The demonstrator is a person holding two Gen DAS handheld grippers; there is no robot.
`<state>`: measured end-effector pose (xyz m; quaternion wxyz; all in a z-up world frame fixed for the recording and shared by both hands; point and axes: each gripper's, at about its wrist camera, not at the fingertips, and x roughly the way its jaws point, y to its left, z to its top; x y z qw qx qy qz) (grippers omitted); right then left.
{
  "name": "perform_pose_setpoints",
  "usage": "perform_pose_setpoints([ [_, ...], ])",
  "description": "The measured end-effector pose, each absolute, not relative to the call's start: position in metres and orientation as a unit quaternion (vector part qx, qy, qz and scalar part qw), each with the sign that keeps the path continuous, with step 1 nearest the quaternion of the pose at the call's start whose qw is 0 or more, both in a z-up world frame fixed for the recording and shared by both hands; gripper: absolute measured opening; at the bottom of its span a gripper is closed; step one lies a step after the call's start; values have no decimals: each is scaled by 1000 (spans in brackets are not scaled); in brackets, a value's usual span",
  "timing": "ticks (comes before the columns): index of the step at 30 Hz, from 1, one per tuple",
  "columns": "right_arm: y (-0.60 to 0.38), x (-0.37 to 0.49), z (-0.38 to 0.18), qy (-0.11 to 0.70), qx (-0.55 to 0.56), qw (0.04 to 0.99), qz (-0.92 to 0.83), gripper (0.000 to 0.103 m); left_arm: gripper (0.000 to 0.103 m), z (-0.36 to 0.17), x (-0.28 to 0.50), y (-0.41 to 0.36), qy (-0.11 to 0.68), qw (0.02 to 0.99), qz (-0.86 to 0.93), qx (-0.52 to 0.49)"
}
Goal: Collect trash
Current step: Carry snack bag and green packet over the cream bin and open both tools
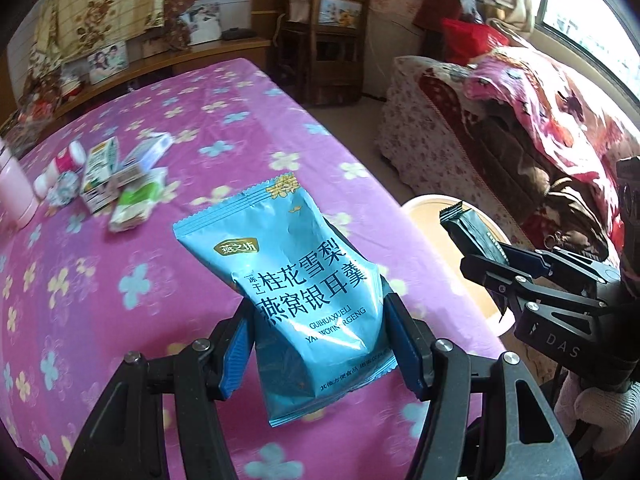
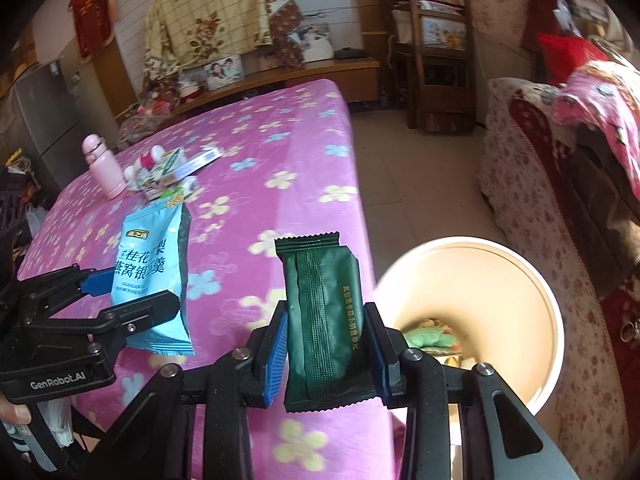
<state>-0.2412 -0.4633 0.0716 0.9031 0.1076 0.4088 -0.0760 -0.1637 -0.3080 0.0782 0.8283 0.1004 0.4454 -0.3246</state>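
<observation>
Left tongs (image 1: 320, 344) are clamped on the blue packet (image 1: 304, 280), right tongs (image 2: 328, 352) on the green packet (image 2: 324, 312). Each should be centred over the bin (image 2: 532, 280) at lower right before release.

Tiled floor (image 2: 404, 168), floral sofa (image 2: 532, 184), bright window (image 1: 592, 20), wooden chair (image 2: 440, 60).

Hidden, cropped and blurred from my two wrist views

The blue snack packet (image 1: 304, 292) covers my left gripper's (image 1: 320, 344) far fingertips, and the pink bottle (image 1: 12, 188) is cut by the left edge. The small boxes (image 1: 120, 168) on the worktop (image 1: 120, 280) blur too much to read. In my right view the green wrapper (image 2: 324, 320) hides part of the bin (image 2: 520, 280), whose contents I cannot identify.
</observation>
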Motion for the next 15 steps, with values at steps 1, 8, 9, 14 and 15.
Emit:
perform_pose_setpoints([
  [1, -468, -244, 71, 409, 110, 902, -82, 39, 64, 78, -165, -314, 444, 827, -329, 104],
  [8, -498, -258, 69, 410, 119, 897, -114, 39, 64, 79, -176, -350, 443, 814, -358, 114],
  [9, -502, -260, 69, 411, 121, 896, -117, 39, 64, 78, -177, -356, 443, 812, -361, 117],
  [14, -523, -267, 64, 416, 121, 891, -139, 39, 64, 76, -181, -380, 446, 802, -378, 125],
  [15, -528, -268, 63, 417, 120, 889, -145, 39, 64, 75, -181, -385, 447, 799, -381, 126],
])
